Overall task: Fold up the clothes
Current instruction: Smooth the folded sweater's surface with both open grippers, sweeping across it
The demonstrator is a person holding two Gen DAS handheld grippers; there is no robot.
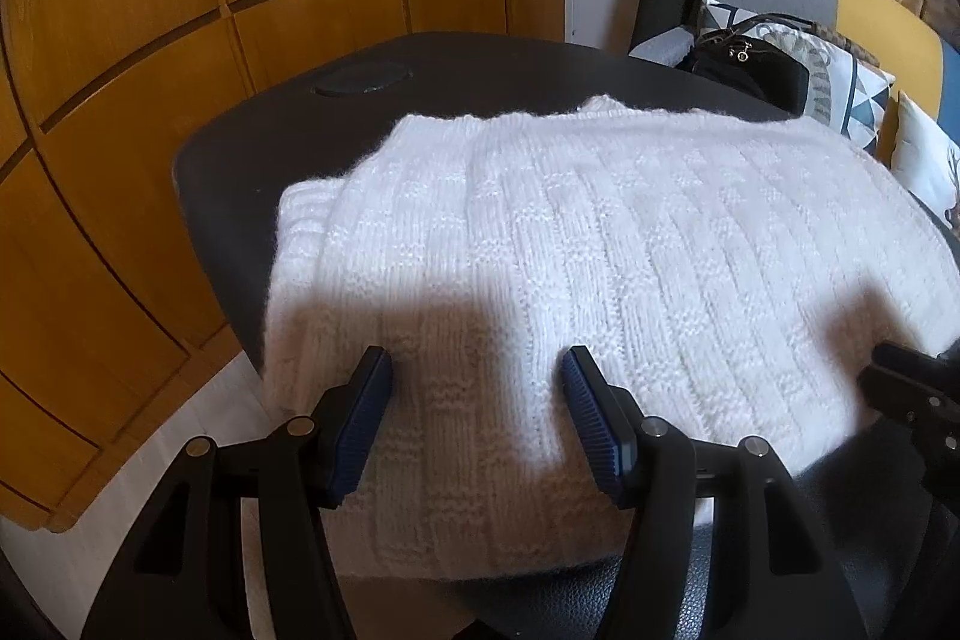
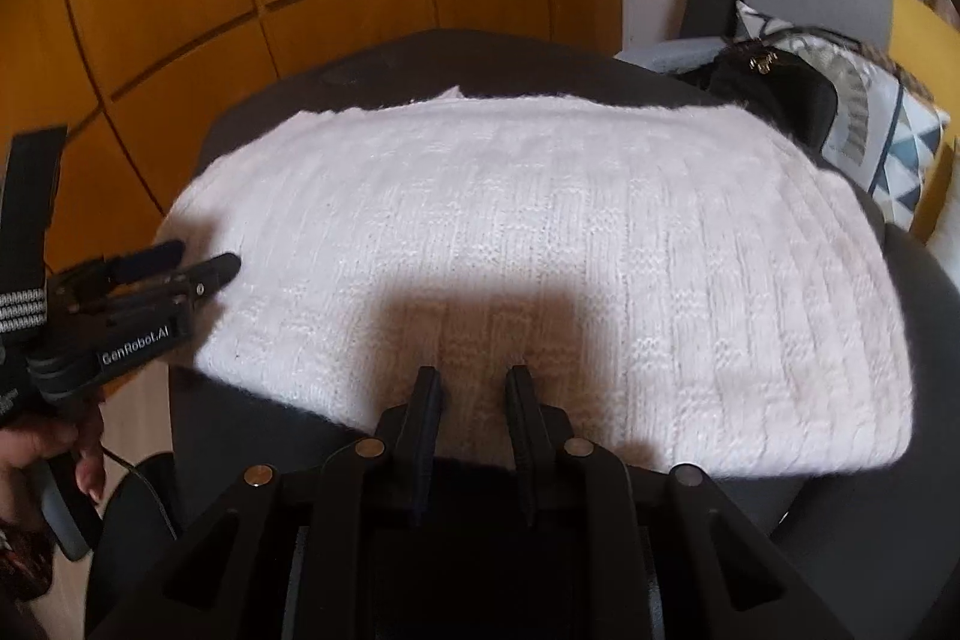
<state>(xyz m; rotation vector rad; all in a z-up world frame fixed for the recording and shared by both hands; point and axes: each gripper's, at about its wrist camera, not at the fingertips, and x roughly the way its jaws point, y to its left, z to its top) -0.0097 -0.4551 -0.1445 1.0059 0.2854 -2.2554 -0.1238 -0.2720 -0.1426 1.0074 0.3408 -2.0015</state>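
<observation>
Across the dark tabletop (image 1: 252,148) I see the white knit sweater (image 1: 600,232) lying flat and already folded into a broad rectangle, its long axis running side to side along the near edge and its far edge stopping short of the table's far edge, with a doubled layer showing toward the far left corner. It lies straight ahead of and below both sets of fingers. My left gripper (image 1: 477,370) hangs over the near left part of the sweater, tilted steeply downward, its blue-padded fingers spread wide with knit beneath them but nothing pinched. My right gripper (image 2: 474,382) sits at the near edge around the middle, also pitched down, fingers close together with a narrow gap and nothing clamped. I judge both equally near the hem, so the next fold likely starts there.
</observation>
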